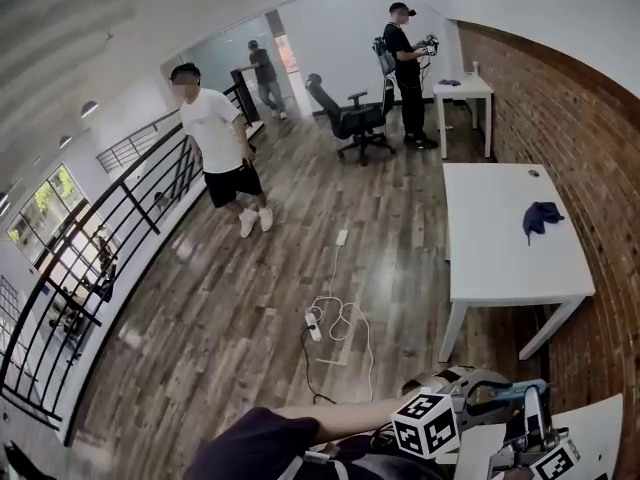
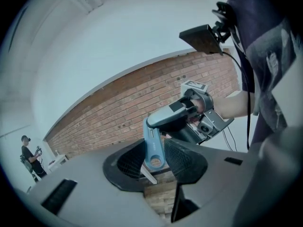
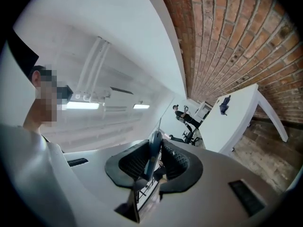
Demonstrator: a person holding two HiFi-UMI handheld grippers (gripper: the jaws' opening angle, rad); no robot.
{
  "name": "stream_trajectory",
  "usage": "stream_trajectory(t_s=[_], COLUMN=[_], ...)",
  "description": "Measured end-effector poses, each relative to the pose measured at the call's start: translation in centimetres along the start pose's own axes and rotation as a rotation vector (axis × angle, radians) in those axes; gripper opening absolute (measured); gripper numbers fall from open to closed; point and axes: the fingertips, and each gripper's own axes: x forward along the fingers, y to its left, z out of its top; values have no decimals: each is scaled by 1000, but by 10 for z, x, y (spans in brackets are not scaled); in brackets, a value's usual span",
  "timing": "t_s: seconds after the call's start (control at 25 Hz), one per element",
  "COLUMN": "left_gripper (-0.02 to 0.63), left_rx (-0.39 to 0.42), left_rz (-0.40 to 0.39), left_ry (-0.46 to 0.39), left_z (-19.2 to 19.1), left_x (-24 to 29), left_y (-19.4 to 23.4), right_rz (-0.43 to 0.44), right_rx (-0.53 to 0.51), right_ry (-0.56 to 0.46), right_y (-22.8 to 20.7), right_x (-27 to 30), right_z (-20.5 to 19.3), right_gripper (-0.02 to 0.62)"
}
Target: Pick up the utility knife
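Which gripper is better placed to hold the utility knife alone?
Probably right: the right gripper clamps the utility knife by its flat sides; the left gripper pinches only its tail end by the narrow edges.

Open wood floor [image 1: 220,308] ahead, cable [image 1: 352,330] and power strip [image 1: 314,326] coiled mid-floor, white table [image 1: 490,248] against brick wall [image 1: 580,138] at right, railing [image 1: 100,258] at left, person [image 1: 220,138] and office chair [image 1: 345,118] beyond, utility knife [image 2: 154,145] spanning left gripper [image 2: 154,163] to right gripper [image 3: 154,162]

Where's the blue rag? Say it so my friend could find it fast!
Follow the brick wall on the right to the big white table, the middle one of the row along it. Toward the table's wall side lies the crumpled dark blue rag, the only dark, soft thing on that top.
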Motion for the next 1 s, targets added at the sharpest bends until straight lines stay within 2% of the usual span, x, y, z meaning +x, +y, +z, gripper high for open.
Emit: stream_trajectory(t_s=[0.12,0.2,0.28,0.36,0.4,0.48,0.56,0.64,0.76,0.84,0.88,1.0], left_gripper=[126,124,123,121,121,121,121,121,121,121,131,133], left_rx=[13,21,32,67,79,85,81,91,151,195,169,-106], left_rz=[15,10,-3,-12,-34,-134,-242,-312,-415,-456,-473,-576], left_ry=[-3,-35,-84,-119,-134,-177,-219,-251,-328,-388,-397,-352], left_z=[-10,-15,-11,-1,5,21,33,40,49,60,64,67], left_x=[1,-10,-29,-40,-37,-17,5,17,27,32,35,49], left_y=[-16,-32,-39,-28,-26,-39,-62,-76,-86,-90,-94,-109], right_rz=[29,38,-3,-44,-74,-168,-272,-346,-461,-499,-507,-589], right_rx=[-13,-33,-46,-72,-91,-114,-94,-85,-110,-118,-122,-166], right_ry=[-25,-60,-90,-104,-116,-160,-219,-281,-386,-438,-452,-516], right_y=[7,14,15,20,25,32,28,25,28,28,29,37], right_x=[-14,-30,-41,-36,-37,-60,-95,-120,-144,-164,-177,-223], right_z=[-8,-17,-27,-26,-18,0,8,12,14,20,23,28], right_gripper=[80,74,74,74,74,74,74,74,72,72,72,72])
